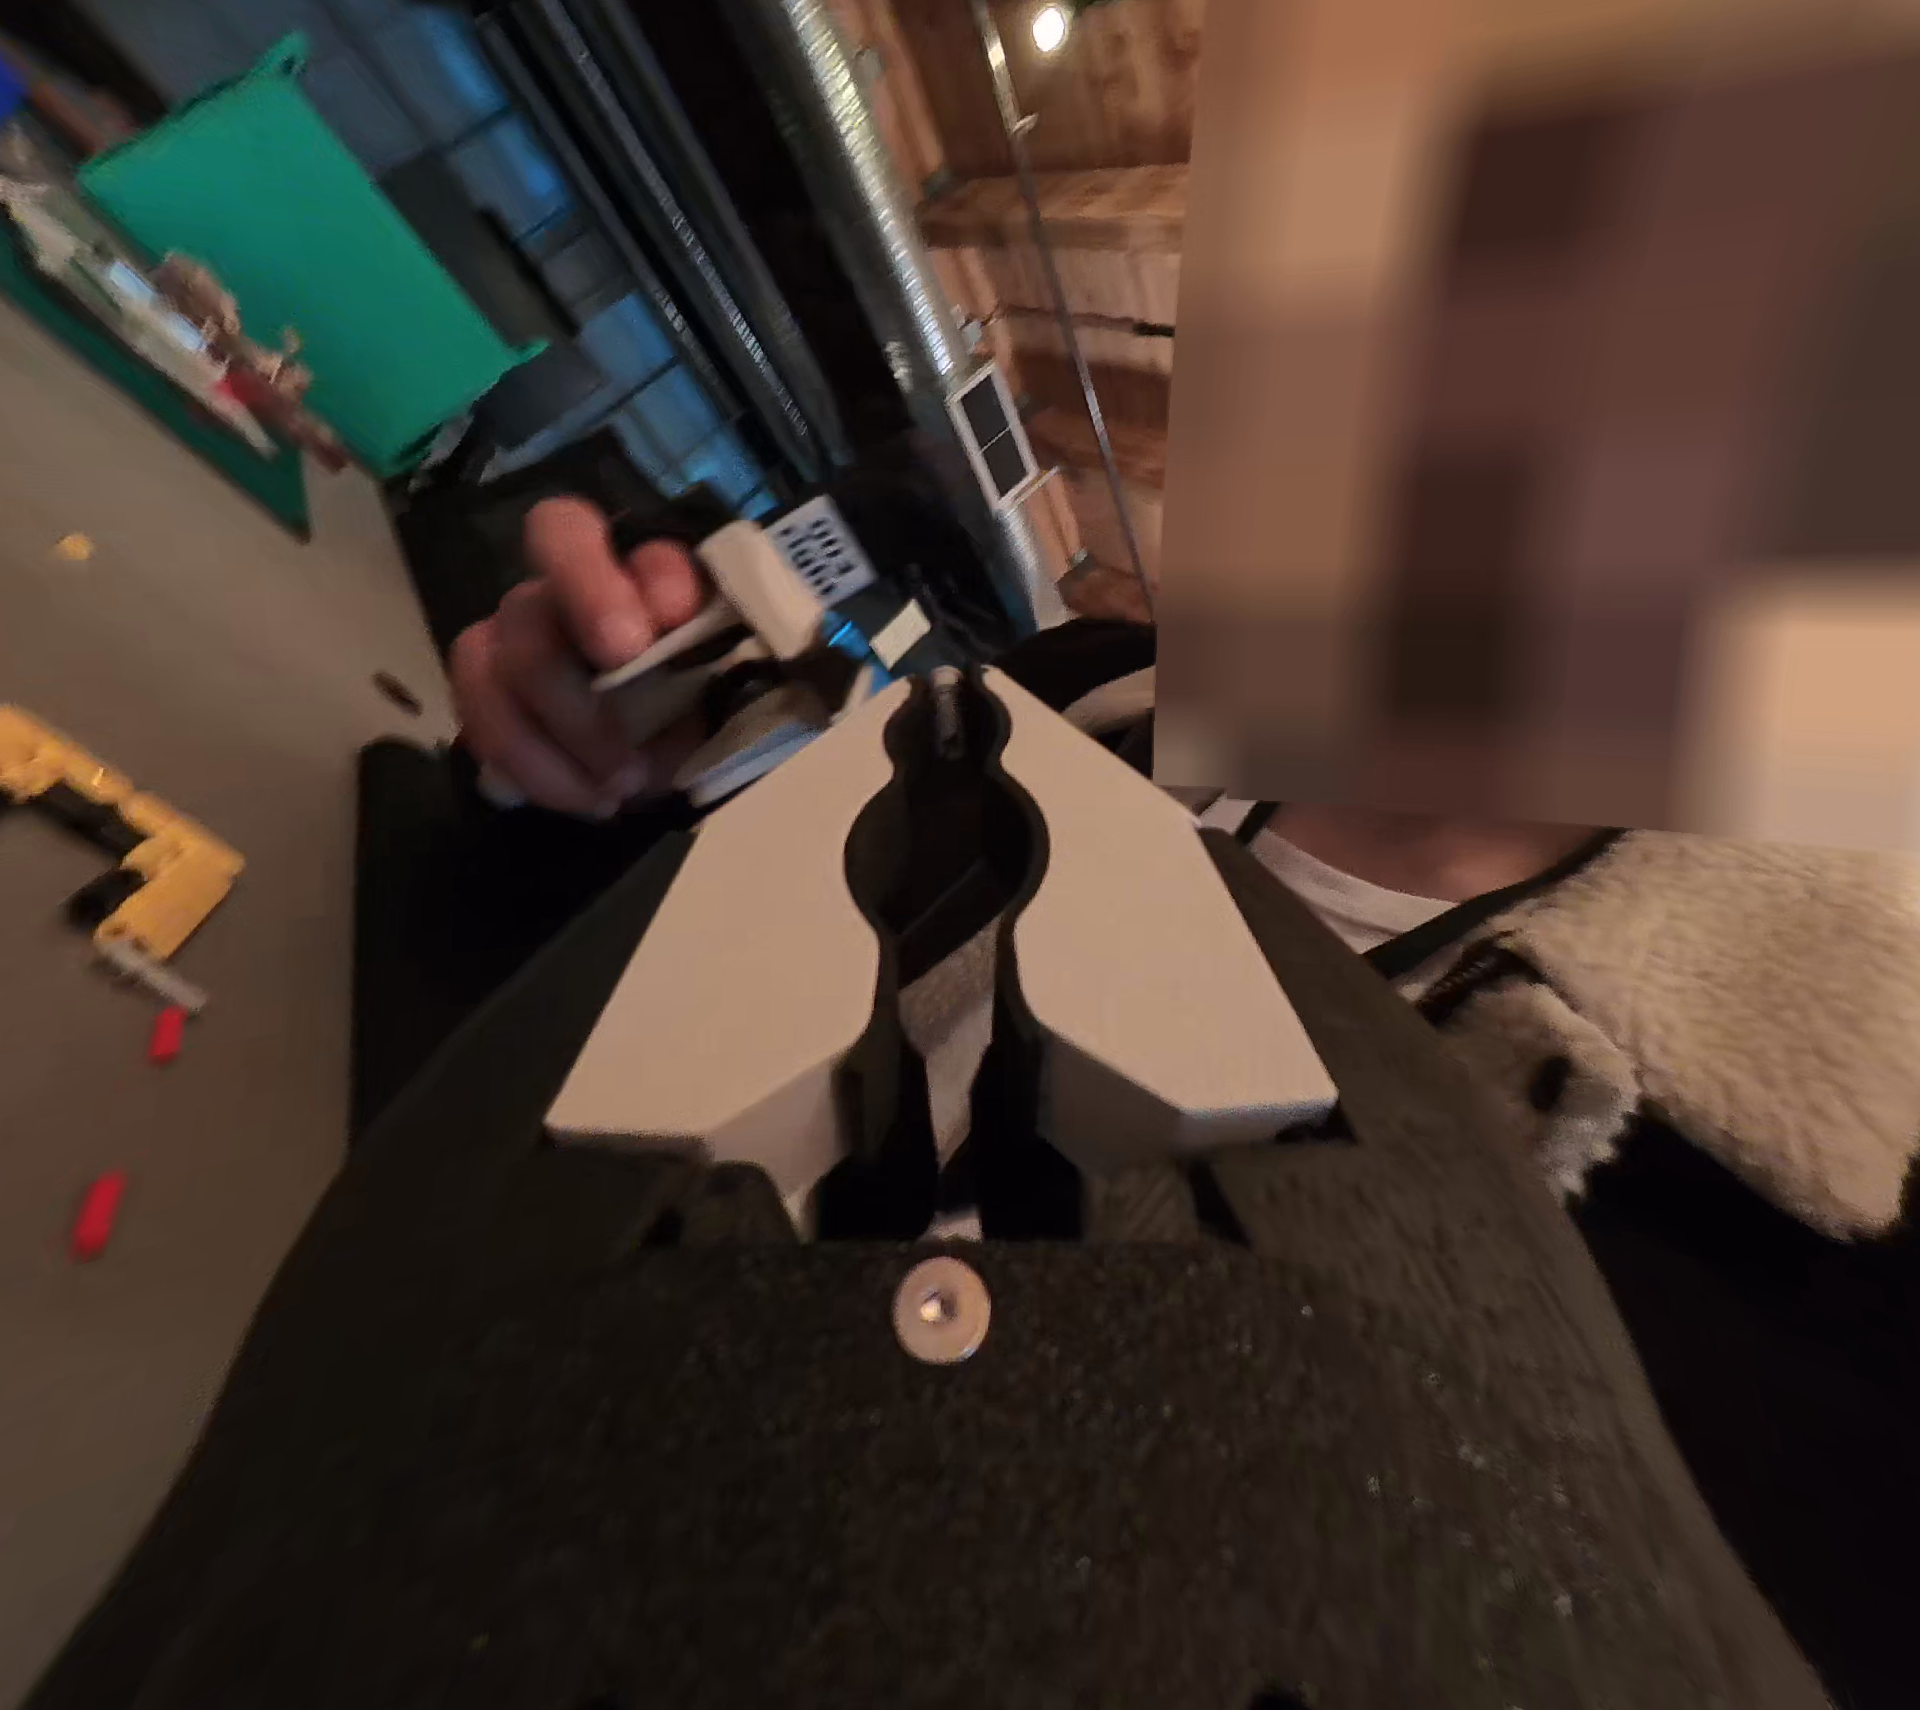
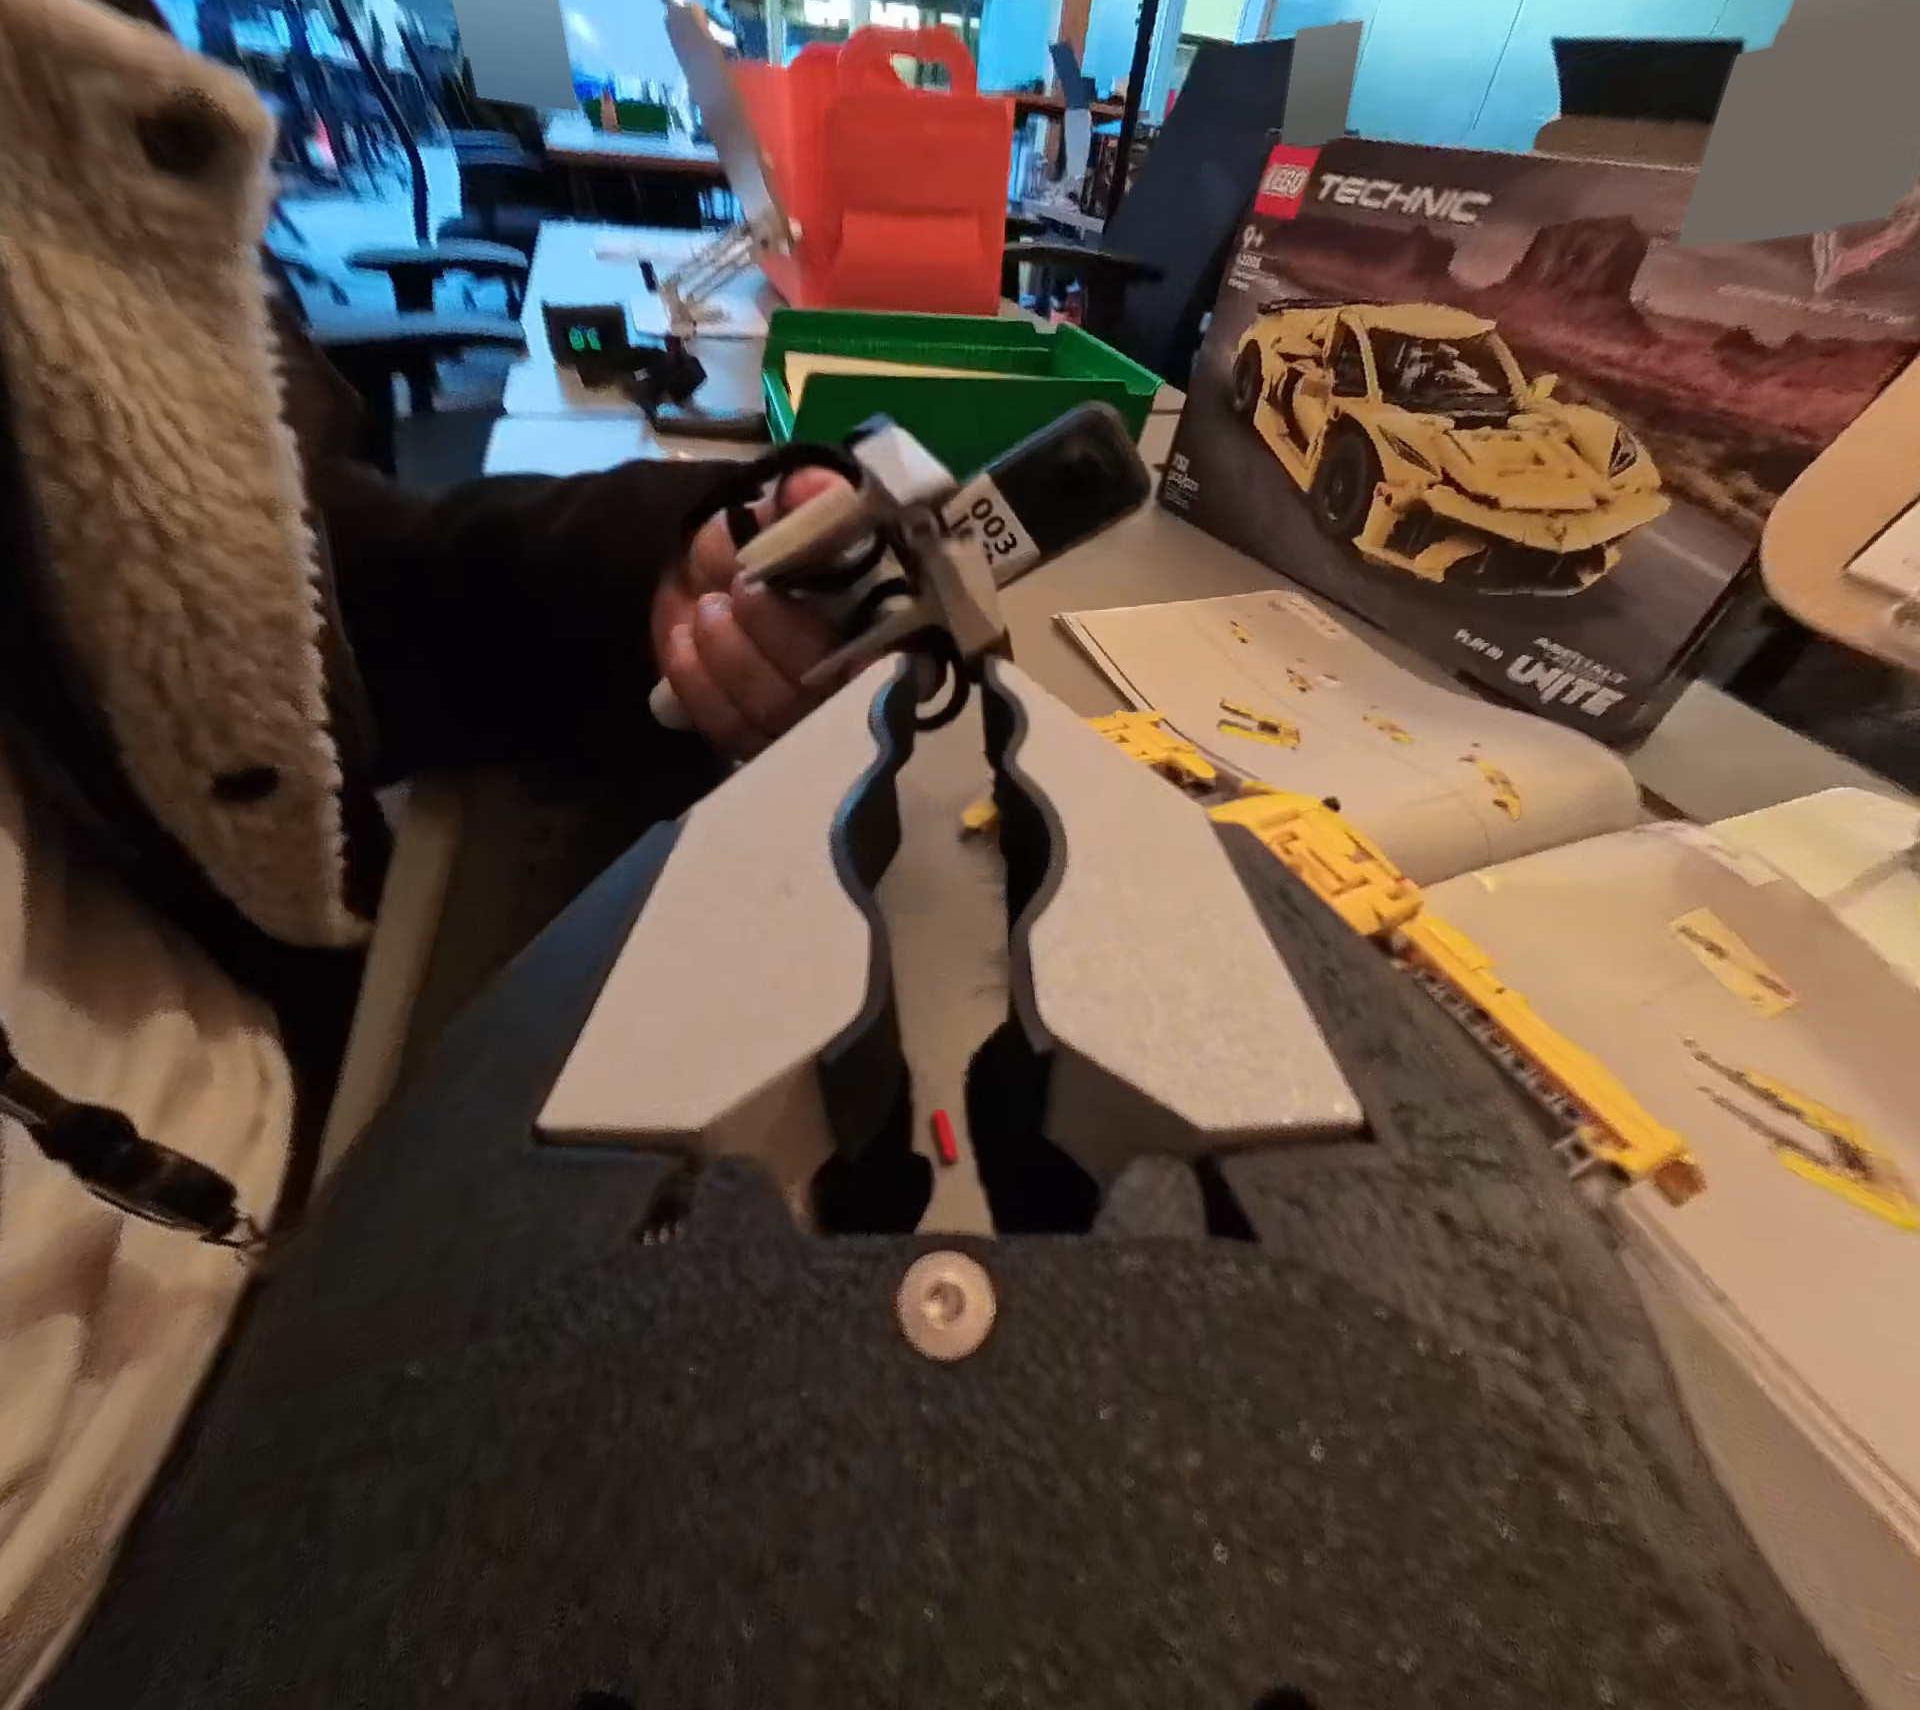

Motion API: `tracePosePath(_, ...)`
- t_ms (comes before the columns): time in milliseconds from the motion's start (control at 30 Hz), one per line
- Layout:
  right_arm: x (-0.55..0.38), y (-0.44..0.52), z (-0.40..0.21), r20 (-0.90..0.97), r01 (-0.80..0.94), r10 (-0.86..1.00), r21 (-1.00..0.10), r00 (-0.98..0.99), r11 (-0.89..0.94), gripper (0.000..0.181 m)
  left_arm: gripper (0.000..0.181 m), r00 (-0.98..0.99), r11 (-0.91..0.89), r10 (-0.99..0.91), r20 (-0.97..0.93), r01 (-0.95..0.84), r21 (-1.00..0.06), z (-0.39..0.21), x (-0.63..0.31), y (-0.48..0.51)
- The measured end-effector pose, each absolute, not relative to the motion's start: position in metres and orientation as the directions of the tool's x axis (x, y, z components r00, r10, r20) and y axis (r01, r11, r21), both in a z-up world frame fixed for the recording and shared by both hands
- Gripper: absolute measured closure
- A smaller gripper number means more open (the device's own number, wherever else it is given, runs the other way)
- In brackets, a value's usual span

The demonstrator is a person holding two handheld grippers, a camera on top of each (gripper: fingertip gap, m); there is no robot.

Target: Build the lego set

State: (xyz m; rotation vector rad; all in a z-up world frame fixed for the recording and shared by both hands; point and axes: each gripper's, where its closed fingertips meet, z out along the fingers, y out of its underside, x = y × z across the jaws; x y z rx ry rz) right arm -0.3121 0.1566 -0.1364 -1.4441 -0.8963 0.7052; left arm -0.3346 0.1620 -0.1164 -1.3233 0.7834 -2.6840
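Red pins, two (image 1: pixel 99 1213) (image 1: pixel 166 1034), lie near one yellow frame (image 1: pixel 156 860).

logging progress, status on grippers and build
left gripper shut on small grey piece, raised. right gripper close by, grip unclear. yellow lego assembly on table, untouched.

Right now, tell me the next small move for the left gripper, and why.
Probably tilt the left gripper down toward the yellow assembly. Its fingers seem to pinch a small grey piece, yet it is raised off the table and points toward the person, while the assembly lies on the table off to one side.
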Motion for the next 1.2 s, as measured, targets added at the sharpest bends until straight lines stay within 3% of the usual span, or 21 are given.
tracePosePath(133, -0.305, 0.164, -0.163, -0.044, 0.077, 0.861, -0.992, 0.507, -0.096, 0.157, 0.176, -0.7, -0.853, -0.302, 0.647, -0.104, -0.511, -0.098, -0.348, 0.161)
tracePosePath(333, -0.3, 0.173, -0.197, -0.067, 0.15, 0.855, -0.974, 0.515, -0.167, 0.162, 0.176, -0.699, -0.861, -0.282, 0.657, -0.118, -0.495, -0.1, -0.347, 0.162)
tracePosePath(433, -0.294, 0.17, -0.234, -0.074, 0.324, 0.859, -0.907, 0.507, -0.27, 0.163, 0.176, -0.681, -0.853, -0.304, 0.666, -0.117, -0.509, -0.102, -0.347, 0.163)
tracePosePath(567, -0.294, 0.162, -0.279, -0.026, 0.571, 0.892, -0.76, 0.451, -0.311, 0.16, 0.176, -0.596, -0.781, -0.491, 0.635, -0.022, -0.624, -0.107, -0.361, 0.179)
tracePosePath(733, -0.301, 0.163, -0.295, 0.041, 0.68, 0.926, -0.691, 0.377, -0.246, 0.167, 0.176, -0.711, -0.809, -0.515, 0.478, 0.22, -0.545, -0.067, -0.408, 0.203)
tracePosePath(900, -0.297, 0.162, -0.305, 0.062, 0.727, 0.936, -0.649, 0.347, -0.227, 0.17, 0.176, -0.736, -0.837, -0.485, 0.472, 0.235, -0.494, -0.065, -0.411, 0.208)
tracePosePath(1200, -0.296, 0.165, -0.305, 0.112, 0.732, 0.933, -0.654, 0.343, -0.19, 0.177, 0.176, -0.743, -0.838, -0.48, 0.467, 0.231, -0.494, -0.063, -0.412, 0.206)
